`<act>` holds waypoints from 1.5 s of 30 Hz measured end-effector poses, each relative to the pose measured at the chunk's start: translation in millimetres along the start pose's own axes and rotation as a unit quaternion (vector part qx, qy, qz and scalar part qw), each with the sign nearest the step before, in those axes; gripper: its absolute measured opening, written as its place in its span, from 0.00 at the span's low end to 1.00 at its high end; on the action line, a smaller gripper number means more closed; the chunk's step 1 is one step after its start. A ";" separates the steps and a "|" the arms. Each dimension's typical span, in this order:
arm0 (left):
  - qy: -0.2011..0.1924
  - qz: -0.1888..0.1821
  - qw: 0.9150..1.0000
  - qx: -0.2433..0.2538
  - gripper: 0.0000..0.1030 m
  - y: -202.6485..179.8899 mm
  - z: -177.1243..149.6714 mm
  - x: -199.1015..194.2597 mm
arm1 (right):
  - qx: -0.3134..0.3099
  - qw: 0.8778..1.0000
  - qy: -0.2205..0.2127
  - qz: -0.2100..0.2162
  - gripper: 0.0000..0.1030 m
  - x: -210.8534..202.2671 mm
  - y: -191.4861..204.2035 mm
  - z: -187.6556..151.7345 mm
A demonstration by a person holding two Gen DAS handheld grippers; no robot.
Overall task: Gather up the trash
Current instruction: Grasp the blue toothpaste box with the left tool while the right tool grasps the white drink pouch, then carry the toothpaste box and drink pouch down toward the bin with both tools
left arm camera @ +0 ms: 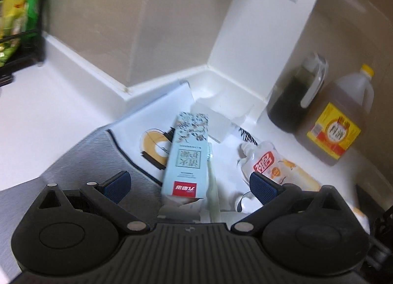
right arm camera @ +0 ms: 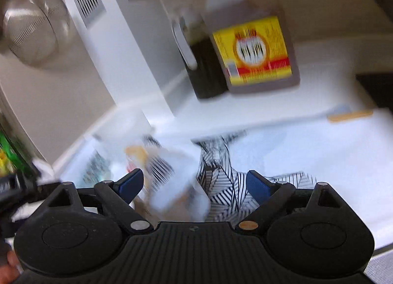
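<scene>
From the left wrist view, the left hand-held gripper (left arm camera: 189, 187) stands wide open and holds nothing. Between its blue pads (left arm camera: 117, 187), but touching neither, lies a pale blue carton (left arm camera: 188, 153) with a red mark at its near end. The carton rests on a white bag (left arm camera: 137, 134) with a printed pattern, on the white desk (left arm camera: 36, 117). Just right of the carton lies a clear pouch (left arm camera: 267, 163) with a red label, close to the right pad. Beyond the carton the desk ends in a wall corner, where a dark bottle (left arm camera: 294, 97) and a brown jug (left arm camera: 336, 121) with a yellow label stand. Left of the carton the desk is bare up to the wall.

From the right wrist view, which is blurred, the right hand-held gripper (right arm camera: 194, 185) is also wide open and grips nothing. Under its jaws lies trash: a blurred white item (right arm camera: 172, 185) and a black-and-white striped wrapper (right arm camera: 226, 178). The jug (right arm camera: 253, 48) stands beyond the wrapper, at the wall. Right of the wrapper the desk is open.
</scene>
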State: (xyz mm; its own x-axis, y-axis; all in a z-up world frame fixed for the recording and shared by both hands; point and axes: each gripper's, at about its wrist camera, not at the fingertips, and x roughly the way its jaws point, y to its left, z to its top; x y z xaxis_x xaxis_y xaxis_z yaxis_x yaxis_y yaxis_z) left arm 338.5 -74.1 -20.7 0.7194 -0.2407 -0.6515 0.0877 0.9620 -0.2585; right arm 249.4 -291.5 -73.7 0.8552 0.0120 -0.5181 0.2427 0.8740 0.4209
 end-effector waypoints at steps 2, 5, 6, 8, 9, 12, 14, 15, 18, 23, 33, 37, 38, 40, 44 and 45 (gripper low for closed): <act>0.005 0.004 1.000 -0.010 1.00 3.8 0.3 7.4 | 0.001 1.000 -0.004 0.005 0.89 -2.0 0.0 0.0; 0.018 0.003 0.999 -0.036 1.00 13.3 3.2 18.4 | 0.001 1.000 0.001 0.004 0.89 1.6 -0.8 -1.3; 0.021 0.004 0.999 -0.044 1.00 16.0 3.9 21.2 | 0.001 1.000 0.002 0.005 0.89 2.6 -1.2 -1.7; 0.029 0.002 0.998 -0.054 1.00 19.8 6.3 22.7 | 0.001 1.000 0.002 0.005 0.89 3.4 -1.7 -2.5; 0.031 0.003 0.998 -0.055 1.00 19.9 7.3 23.7 | 0.001 1.000 0.002 0.006 0.89 3.7 -1.9 -2.9; 0.038 0.008 0.998 -0.056 0.84 18.0 11.2 23.3 | -0.002 1.000 0.000 0.006 0.70 3.5 -1.2 -4.3; 0.042 0.014 0.998 -0.050 0.48 16.3 12.4 20.9 | 0.006 1.000 0.003 0.018 0.53 2.6 -2.1 -5.4; 0.048 0.014 0.998 -0.048 0.48 16.6 12.8 20.8 | 0.005 1.000 0.002 0.019 0.52 1.4 -1.9 -5.6; 0.042 0.023 0.998 -0.047 0.47 18.6 12.3 12.5 | -0.010 1.000 -0.025 0.013 0.48 -6.8 2.6 -6.4; 0.007 0.034 0.999 -0.028 0.44 21.9 10.2 -15.4 | -0.048 0.994 -0.100 -0.024 0.44 -25.8 10.4 -6.7; -0.038 0.039 0.998 -0.015 0.42 38.3 -7.8 -80.1 | -0.122 0.967 -0.219 -0.044 0.43 -55.5 24.3 -14.2; -0.051 0.032 0.998 -0.012 0.42 40.2 -13.5 -103.3 | -0.114 0.960 -0.253 -0.042 0.43 -64.3 19.8 -12.2; -0.054 0.028 0.998 -0.012 0.42 40.0 -15.2 -108.8 | -0.110 0.958 -0.260 -0.040 0.43 -65.9 19.0 -11.6; -0.061 0.025 0.998 -0.008 0.42 39.4 -19.5 -120.7 | -0.102 0.957 -0.270 -0.038 0.43 -68.2 17.0 -10.7; -0.072 0.020 0.997 -0.004 0.42 38.6 -29.8 -142.8 | -0.088 0.957 -0.275 -0.033 0.43 -69.1 13.2 -7.6; -0.073 0.019 0.997 -0.003 0.42 38.9 -33.0 -148.1 | -0.087 0.957 -0.275 -0.031 0.43 -69.0 12.9 -6.9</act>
State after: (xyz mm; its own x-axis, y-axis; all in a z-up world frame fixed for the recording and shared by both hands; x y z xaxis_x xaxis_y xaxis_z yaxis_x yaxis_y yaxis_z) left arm 212.6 -5.3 42.2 0.8150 -0.1832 -0.5497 0.0556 0.9691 -0.2404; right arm 190.3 -277.7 -37.7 0.9650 -0.2582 -0.0468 0.2616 0.9330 0.2471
